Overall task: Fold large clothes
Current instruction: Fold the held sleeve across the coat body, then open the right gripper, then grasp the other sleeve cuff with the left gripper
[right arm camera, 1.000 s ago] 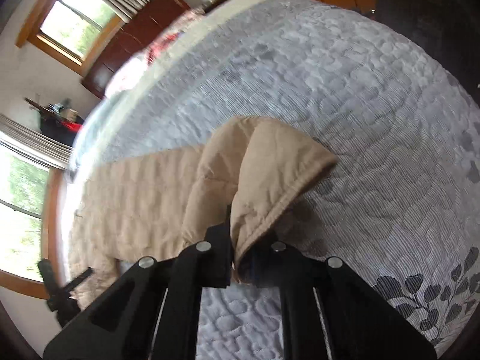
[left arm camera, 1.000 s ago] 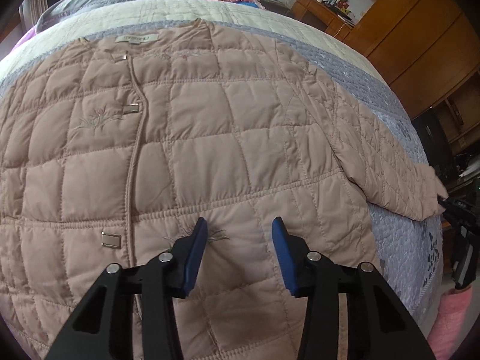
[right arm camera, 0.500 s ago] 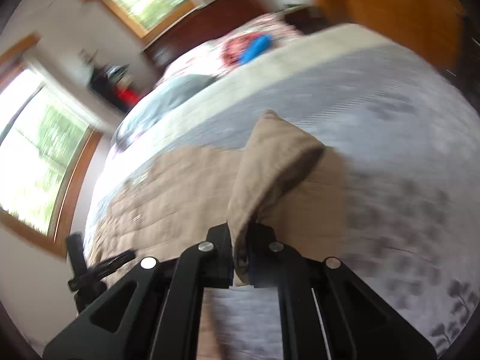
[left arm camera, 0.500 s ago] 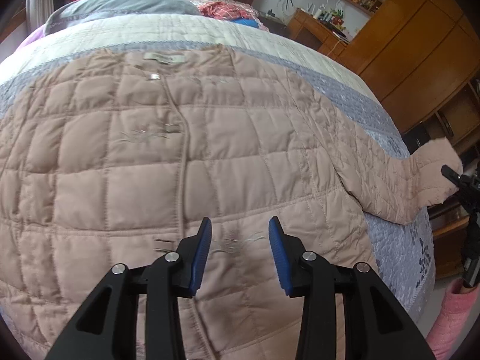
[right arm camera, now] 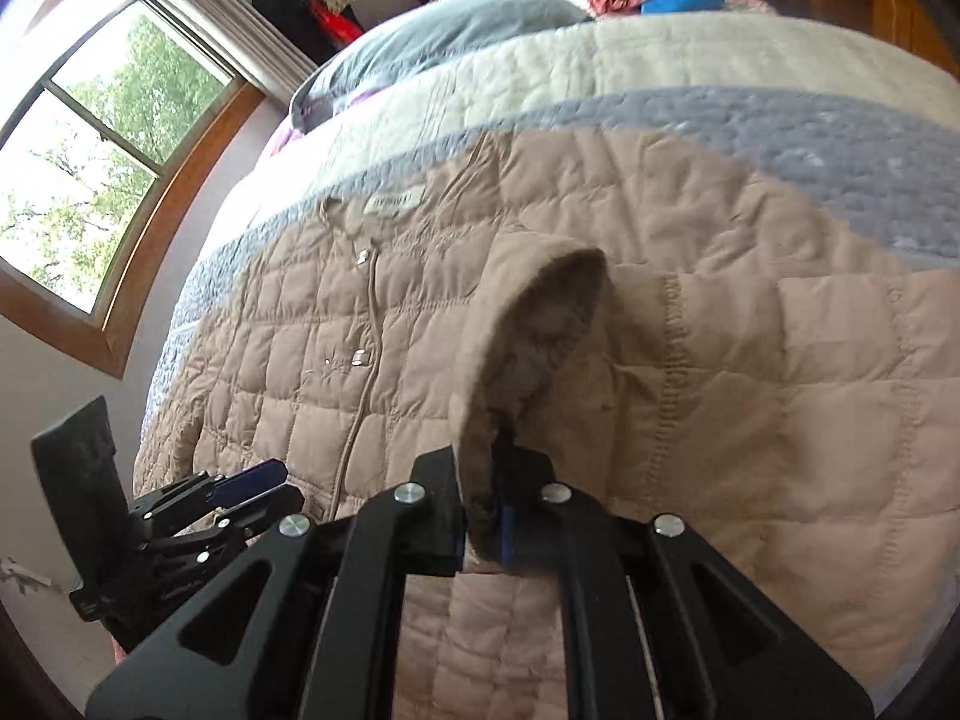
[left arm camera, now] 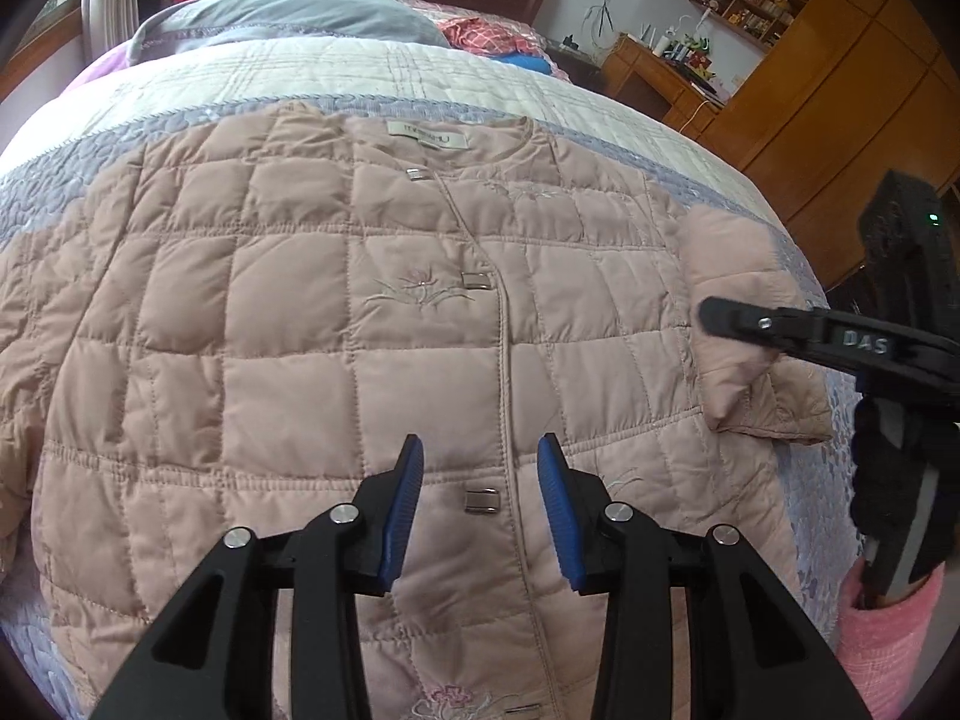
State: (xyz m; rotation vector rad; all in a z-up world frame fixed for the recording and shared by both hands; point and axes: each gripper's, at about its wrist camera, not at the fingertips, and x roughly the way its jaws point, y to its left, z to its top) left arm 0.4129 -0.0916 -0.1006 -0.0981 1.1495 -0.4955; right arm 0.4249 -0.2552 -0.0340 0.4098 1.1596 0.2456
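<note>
So there's a big dusty-pink quilted jacket [left arm camera: 336, 324] spread flat, front side up, across a bed with a lilac-and-cream quilted bedspread [left arm camera: 384, 81]. Neck label points toward the grey pillow [left arm camera: 282, 18] at the head end, and little metal clasps [left arm camera: 477, 280] run down the front placket.

The left gripper [left arm camera: 480, 480], black with blue pads, hangs over the lower middle of the jacket, right above one clasp. Its jaws are parted with nothing between them and don't touch the fabric as far as I can tell.

The right gripper [right arm camera: 480, 516] has the cuff end of the jacket's sleeve [right arm camera: 528, 348] between its fingers, and the sleeve is folded in over the jacket's chest instead of lying out on the bedspread. Its jaws are just beginning to ease apart, but the cuff still sits pinched between the pads. From the left camera that gripper comes in from the right edge, with a pink cuff of the person's clothing [left arm camera: 888, 642] below it.
</note>
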